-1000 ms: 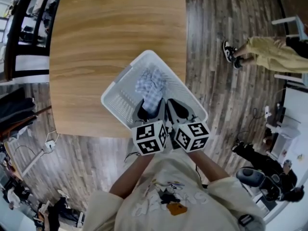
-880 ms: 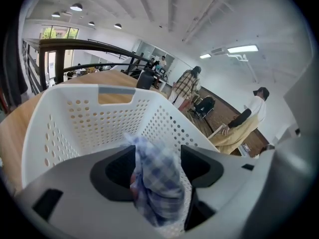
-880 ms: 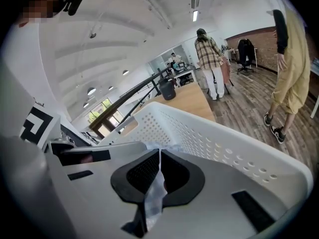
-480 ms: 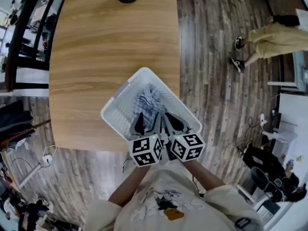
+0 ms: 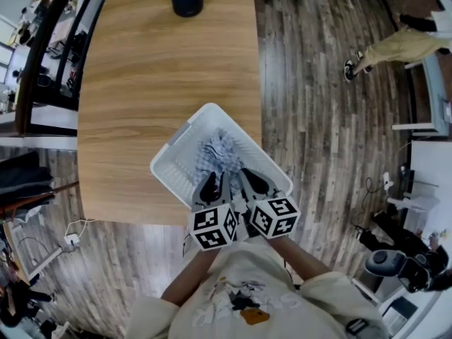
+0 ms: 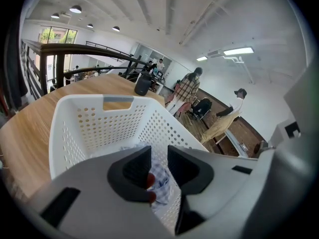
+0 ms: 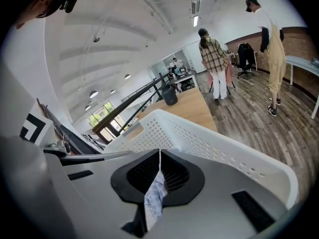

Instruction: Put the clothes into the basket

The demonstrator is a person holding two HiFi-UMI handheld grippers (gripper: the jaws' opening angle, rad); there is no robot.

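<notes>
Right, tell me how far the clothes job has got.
Done: the checked cloth lies in the white basket. In hand: the right gripper is shut on a fold of it; the left gripper is closing its jaws, cloth showing between them. Left: let go. No other clothes show on the table.

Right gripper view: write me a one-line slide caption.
The right gripper, shut on a strip of checked cloth, with the white perforated basket just beyond its jaws.
</notes>
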